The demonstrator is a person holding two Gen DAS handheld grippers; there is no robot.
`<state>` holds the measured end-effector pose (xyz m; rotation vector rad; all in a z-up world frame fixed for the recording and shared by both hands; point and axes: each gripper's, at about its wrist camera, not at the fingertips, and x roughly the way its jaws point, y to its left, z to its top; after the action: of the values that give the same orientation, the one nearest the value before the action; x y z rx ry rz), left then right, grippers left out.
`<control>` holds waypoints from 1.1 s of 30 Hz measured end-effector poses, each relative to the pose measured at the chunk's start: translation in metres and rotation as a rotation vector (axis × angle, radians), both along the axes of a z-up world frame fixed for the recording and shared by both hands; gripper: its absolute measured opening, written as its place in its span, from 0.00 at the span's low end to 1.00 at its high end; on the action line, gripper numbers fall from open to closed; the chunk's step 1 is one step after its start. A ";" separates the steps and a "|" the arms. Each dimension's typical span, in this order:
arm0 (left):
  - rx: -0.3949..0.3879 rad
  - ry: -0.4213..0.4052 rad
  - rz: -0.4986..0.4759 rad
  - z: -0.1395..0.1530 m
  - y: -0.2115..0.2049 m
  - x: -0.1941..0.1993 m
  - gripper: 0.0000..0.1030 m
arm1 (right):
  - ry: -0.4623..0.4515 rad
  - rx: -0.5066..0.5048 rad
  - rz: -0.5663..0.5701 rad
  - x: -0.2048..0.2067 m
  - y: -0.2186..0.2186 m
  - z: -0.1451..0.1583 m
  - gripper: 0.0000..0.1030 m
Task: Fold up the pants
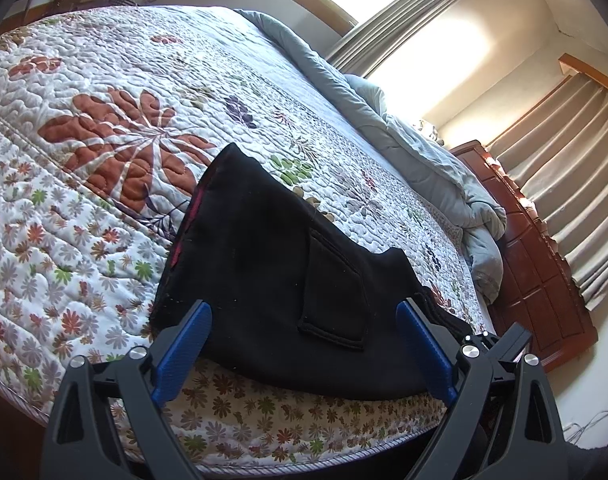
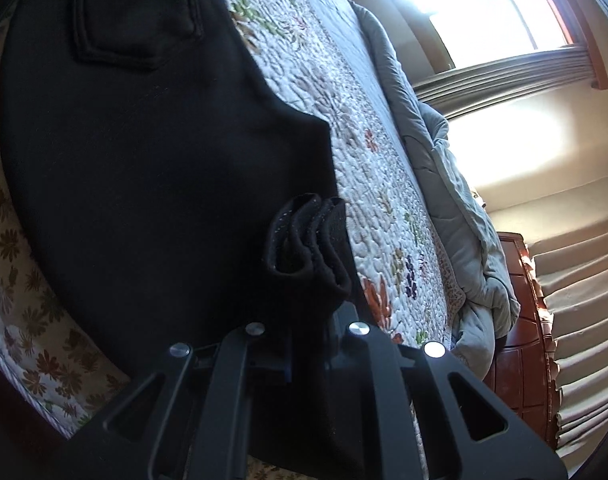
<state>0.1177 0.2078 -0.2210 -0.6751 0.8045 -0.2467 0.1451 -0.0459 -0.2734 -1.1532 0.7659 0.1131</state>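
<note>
Black pants lie folded near the front edge of the bed, a back pocket facing up. My left gripper hangs just above them, open wide, its blue pads standing on either side of the cloth without pressing it. In the right wrist view the pants fill the left half. My right gripper is shut on a bunched end of the pants, which sticks up in folds past the fingers. The cloth hides the fingertips.
The bed is covered by a floral quilt. A grey-blue duvet is bunched along its far side. A reddish wooden headboard stands at the right, with curtains and a bright window behind.
</note>
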 end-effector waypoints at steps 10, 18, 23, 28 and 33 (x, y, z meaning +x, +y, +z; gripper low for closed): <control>-0.008 0.003 0.005 -0.001 0.003 0.001 0.91 | 0.082 0.047 -0.038 0.006 0.000 -0.015 0.16; 0.000 0.012 0.007 -0.003 0.006 0.002 0.91 | 0.222 0.338 -0.061 -0.006 -0.003 0.023 0.71; 0.047 0.021 -0.003 0.000 -0.002 0.002 0.91 | 0.428 0.848 -0.152 -0.008 -0.066 0.088 0.61; 0.098 -0.013 -0.018 0.020 -0.019 -0.008 0.91 | 0.363 1.069 -0.476 0.020 -0.205 0.104 0.28; 0.053 -0.028 -0.065 0.035 -0.053 -0.015 0.91 | 0.423 1.134 -0.671 0.034 -0.275 0.050 0.25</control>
<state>0.1032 0.1544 -0.1863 -0.5950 0.8042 -0.2920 0.1788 -0.3206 -0.2233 0.2382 1.1909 0.1933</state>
